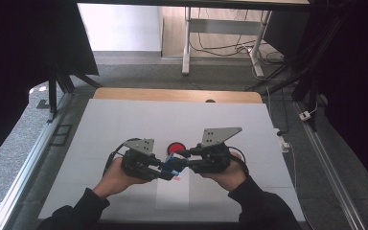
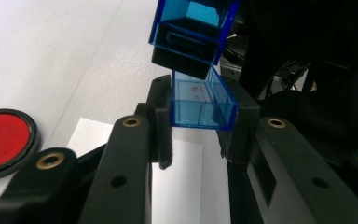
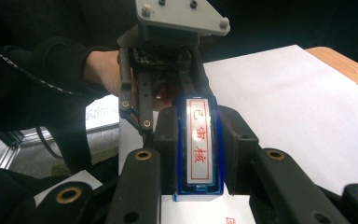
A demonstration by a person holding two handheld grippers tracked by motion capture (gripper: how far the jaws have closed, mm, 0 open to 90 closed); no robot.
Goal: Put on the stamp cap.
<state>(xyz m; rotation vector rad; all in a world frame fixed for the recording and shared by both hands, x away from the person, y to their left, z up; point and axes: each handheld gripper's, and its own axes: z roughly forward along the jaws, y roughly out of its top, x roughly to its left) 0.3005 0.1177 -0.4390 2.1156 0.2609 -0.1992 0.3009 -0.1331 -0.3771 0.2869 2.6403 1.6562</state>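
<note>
Your left gripper (image 1: 165,168) and your right gripper (image 1: 181,154) meet nose to nose just above the white mat (image 1: 124,124), near its middle and slightly toward you; your left hand (image 1: 117,178) comes in from about seven o'clock and your right hand (image 1: 230,173) from about five o'clock.

In the left gripper view your left gripper's (image 2: 196,128) jaws are closed down tight on the clear blue stamp cap (image 2: 203,105), one pad on each of its side walls, its open hollow turned up and away; faint red marks show on its inner wall; at twelve o'clock from it, just apart, hangs the blue stamp body (image 2: 191,32) with its black lower part facing the cap.

In the right gripper view your right gripper's (image 3: 198,149) jaws are pressed shut on the stamp body (image 3: 199,144), gripping its long blue sides; its white face with a red frame and red characters looks toward the camera; beyond it, at twelve o'clock, sits your left gripper (image 3: 168,60) under its grey plate.

The round red ink pad (image 1: 175,147) in its black ring lies flat on the mat at about twelve o'clock from the two gripper tips, just beside them; in the left gripper view the ink pad (image 2: 2,140) sits at nine o'clock.
</note>
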